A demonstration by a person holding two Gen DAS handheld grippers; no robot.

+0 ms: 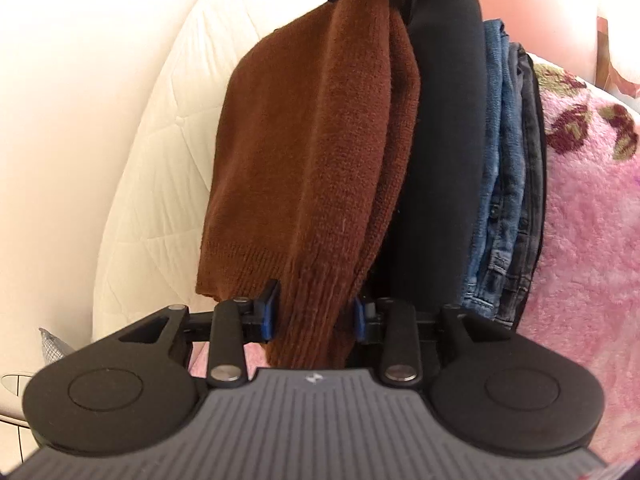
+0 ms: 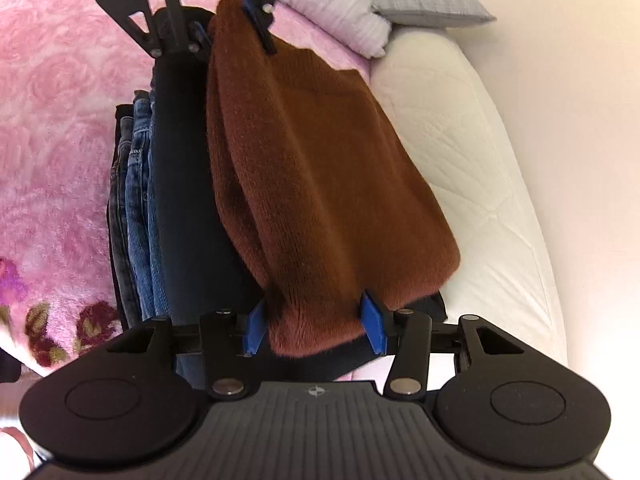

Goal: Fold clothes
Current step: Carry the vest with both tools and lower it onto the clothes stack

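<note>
Where fuzzy pink blanket (image 2: 52, 152) spreads, folded ribbed brown sweater (image 2: 320, 184) lies

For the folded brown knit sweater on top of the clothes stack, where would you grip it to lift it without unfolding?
Grip the folded brown knit sweater at its two short ends, one gripper from each end, level with the stack of folded clothes. The thick layered bundles there fit between the jaws, as at the right gripper and left gripper. Gripping the long open edge would probably let layers fall open.

White quilted mattress (image 2: 472, 168), pink floral blanket (image 1: 592, 216), perhaps cream wall.
</note>
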